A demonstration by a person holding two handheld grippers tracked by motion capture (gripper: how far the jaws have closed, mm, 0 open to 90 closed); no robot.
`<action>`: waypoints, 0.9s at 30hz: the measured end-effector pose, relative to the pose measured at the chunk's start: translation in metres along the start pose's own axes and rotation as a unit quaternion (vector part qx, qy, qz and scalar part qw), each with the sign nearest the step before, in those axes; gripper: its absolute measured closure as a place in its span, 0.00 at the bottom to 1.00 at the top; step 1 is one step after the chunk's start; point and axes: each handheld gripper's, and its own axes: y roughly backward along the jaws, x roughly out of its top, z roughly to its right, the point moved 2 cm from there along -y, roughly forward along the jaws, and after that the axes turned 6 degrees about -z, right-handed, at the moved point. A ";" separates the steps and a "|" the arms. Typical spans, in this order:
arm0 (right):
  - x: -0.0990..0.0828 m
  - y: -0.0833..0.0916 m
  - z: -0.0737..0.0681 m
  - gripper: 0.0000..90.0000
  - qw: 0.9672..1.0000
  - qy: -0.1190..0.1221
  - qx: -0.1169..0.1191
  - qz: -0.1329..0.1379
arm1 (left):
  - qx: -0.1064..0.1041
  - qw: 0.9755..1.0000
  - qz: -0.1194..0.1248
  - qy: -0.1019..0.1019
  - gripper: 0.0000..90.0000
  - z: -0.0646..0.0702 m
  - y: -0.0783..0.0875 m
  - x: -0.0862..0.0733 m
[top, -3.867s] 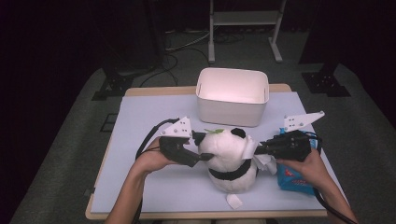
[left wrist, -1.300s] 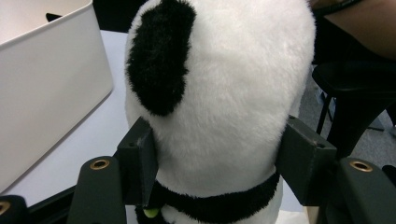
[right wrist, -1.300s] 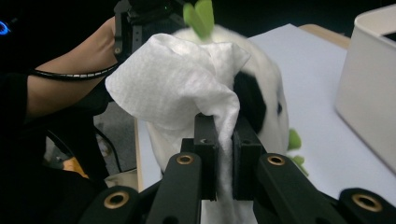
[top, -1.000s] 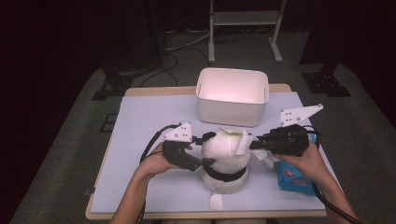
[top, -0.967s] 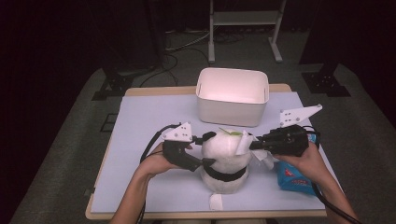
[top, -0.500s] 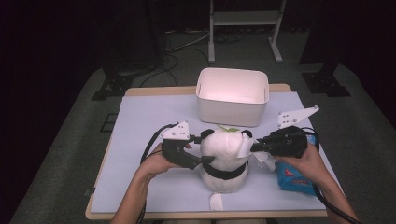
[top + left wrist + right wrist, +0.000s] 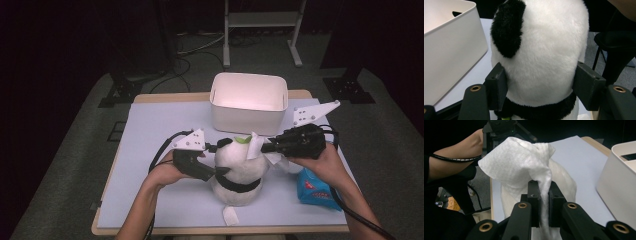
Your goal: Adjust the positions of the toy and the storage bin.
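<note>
The left gripper (image 7: 214, 156) clasps a plush panda (image 7: 239, 167) by the head: in the left gripper view its two black pads (image 7: 497, 87) press into the white fur on either side of the panda (image 7: 541, 57), just above the black band at the neck, and the jaws have just been closing a little further on it. The right gripper (image 7: 264, 147), on the panda's far side from the left one, is clamped tight on a white wipe (image 7: 256, 146). In the right gripper view the wipe (image 7: 524, 162) rises from between the pressed-together pads and fans out above them, lying against the top of the panda's head.

Just beyond both grippers stands a white bin (image 7: 248, 102), its near wall close behind the panda, so forward room is short. A blue wipe packet (image 7: 314, 186) lies under the right wrist, near the table's (image 7: 150, 125) right edge. To the left of the left gripper the table top is bare as far as its edge, and a small white scrap (image 7: 230, 216) lies near the front edge.
</note>
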 end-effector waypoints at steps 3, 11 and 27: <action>0.001 -0.002 0.001 0.91 1.000 0.001 0.001 -0.001 | -0.002 1.000 -0.005 -0.001 0.38 0.000 -0.001 0.000; -0.014 -0.004 0.005 0.93 1.000 -0.013 -0.004 -0.028 | -0.002 1.000 0.003 0.016 0.29 0.000 -0.008 -0.004; -0.024 -0.001 0.007 0.93 0.999 -0.022 -0.003 -0.022 | -0.008 1.000 0.009 0.025 0.34 -0.001 -0.014 -0.010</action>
